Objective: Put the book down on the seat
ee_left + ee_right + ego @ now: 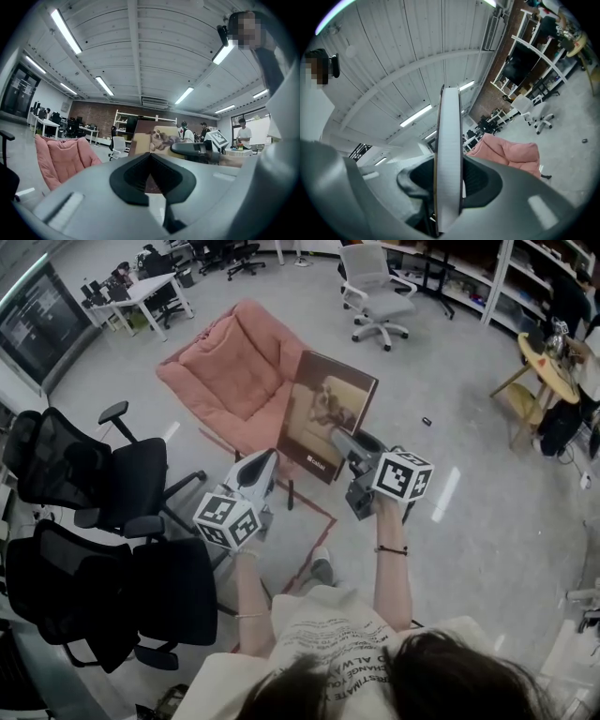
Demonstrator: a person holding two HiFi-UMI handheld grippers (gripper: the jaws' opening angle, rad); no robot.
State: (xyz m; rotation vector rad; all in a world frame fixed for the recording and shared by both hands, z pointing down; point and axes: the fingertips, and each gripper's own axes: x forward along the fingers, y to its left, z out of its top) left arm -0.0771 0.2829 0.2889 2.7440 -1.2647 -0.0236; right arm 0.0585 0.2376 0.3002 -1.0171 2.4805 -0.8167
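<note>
A grey office floor (459, 427) is being shown from above, and a pink cushioned seat (234, 367) is being seen open on it, ahead of the person. Two black office chairs (112, 474) are being seen side by side at the left, near the seat, and a white office chair (375, 292) is being seen well beyond it.

A large brown book (323, 413) with a dog pictured on its cover is being held upright in the air, just beside the seat's near right corner and clear of its cushion, with the cover being turned toward the person.

The book is being gripped at its lower right edge by the right gripper (342, 439), whose jaws are being pressed on both faces of the book, the pale page edge being seen between them in the right gripper view. The left gripper (265, 458) is being held just below the book's lower left corner, apart from it, with its jaws being kept together and nothing being held between them.
</note>
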